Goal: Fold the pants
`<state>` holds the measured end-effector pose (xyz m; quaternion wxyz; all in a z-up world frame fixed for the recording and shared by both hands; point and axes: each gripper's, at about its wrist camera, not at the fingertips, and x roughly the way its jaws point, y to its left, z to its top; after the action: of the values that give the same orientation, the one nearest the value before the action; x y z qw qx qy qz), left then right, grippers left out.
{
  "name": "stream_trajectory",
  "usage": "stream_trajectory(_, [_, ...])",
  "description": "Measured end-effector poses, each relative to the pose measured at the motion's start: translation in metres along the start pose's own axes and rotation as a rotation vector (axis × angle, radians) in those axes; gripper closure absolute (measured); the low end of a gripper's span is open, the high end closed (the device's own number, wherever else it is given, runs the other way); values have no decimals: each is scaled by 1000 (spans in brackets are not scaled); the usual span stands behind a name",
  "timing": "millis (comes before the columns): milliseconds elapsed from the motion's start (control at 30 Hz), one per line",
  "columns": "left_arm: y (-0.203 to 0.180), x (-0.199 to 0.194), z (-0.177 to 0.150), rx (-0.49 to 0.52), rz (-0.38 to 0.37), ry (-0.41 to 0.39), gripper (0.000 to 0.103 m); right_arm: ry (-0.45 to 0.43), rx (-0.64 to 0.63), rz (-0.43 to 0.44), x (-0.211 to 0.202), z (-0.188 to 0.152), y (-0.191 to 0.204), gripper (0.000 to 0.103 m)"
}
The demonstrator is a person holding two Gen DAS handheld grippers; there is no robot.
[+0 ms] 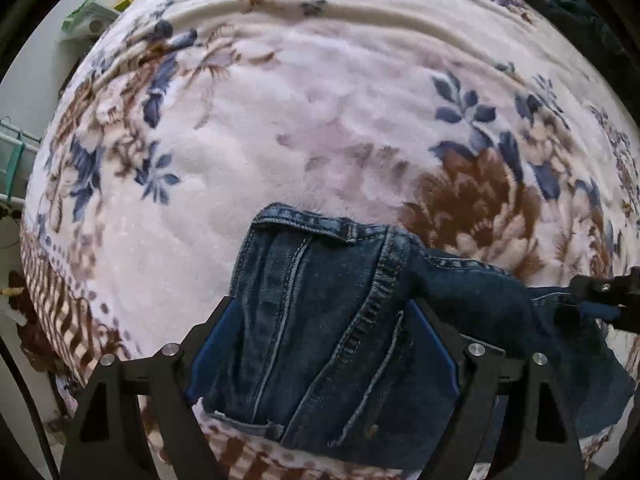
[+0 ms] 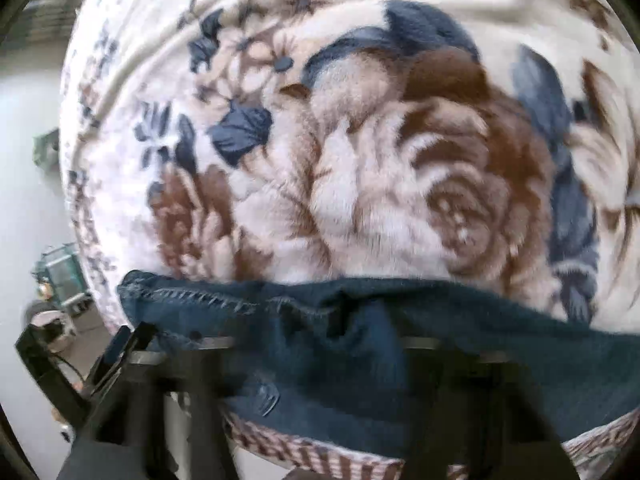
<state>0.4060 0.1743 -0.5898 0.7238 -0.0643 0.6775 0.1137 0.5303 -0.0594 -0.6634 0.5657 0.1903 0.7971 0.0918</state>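
Dark blue denim pants (image 1: pixel 320 320) over floral fleece blanket (image 1: pixel 320 120), left gripper (image 1: pixel 320 344) pinching waistband, right gripper (image 2: pixel 316 364) blurred, grip indiscernible, green bag (image 1: pixel 90 18) only in left view

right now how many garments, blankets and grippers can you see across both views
Jeans: 1, the dark blue jeans, held up over the bed
Blankets: 1, the floral blanket, cream with brown and blue flowers
Grippers: 2, the left gripper and the right gripper, both with denim between their fingers
Total: 4
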Motion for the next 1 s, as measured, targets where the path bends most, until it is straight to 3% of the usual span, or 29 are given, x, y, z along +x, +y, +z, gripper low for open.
stream_trajectory(33, [1, 4, 0, -3, -9, 2, 17, 12, -21, -52, 1, 3, 5, 92])
stream_trajectory(100, [3, 8, 1, -1, -15, 7, 14, -27, -57, -76, -14, 5, 16, 94])
stream_trajectory(233, [4, 15, 4, 8, -27, 5, 13, -49, 43, -25, -30, 23, 2, 95])
stream_trajectory(333, [6, 20, 6, 4, -38, 26, 13, -8, -26, -6, -28, 29, 6, 96])
stream_trajectory(433, [7, 20, 6, -3, -44, 34, 13, 40, -54, 14, -26, 25, 10, 75])
stream_trajectory(467, [6, 19, 6, -3, -44, 34, 13, 39, -69, -11, -26, 22, 10, 55])
stream_trajectory(500, [6, 17, 7, -4, -43, 33, 13, 49, -81, -53, -22, 19, 11, 42])
stream_trajectory(567, [7, 17, 8, -3, -41, 28, 13, 63, -109, -121, -3, 15, 17, 47])
stream_trajectory(600, [5, 16, 9, -2, -39, 25, 13, 61, -118, -119, 2, 14, 19, 82])
stream_trajectory(633, [5, 18, 11, -2, -39, 22, 13, 61, -125, -87, 7, 13, 20, 94])
stream_trajectory(767, [4, 14, 4, 1, -38, 12, 13, -32, -169, -160, 1, 13, 36, 95])
stream_trajectory(867, [9, 19, 3, -9, -40, 14, 7, -7, -93, -103, 7, 16, 25, 95])
stream_trajectory(1000, [18, 21, 1, -38, -31, 33, 7, 0, -34, -29, 3, 21, 9, 93])
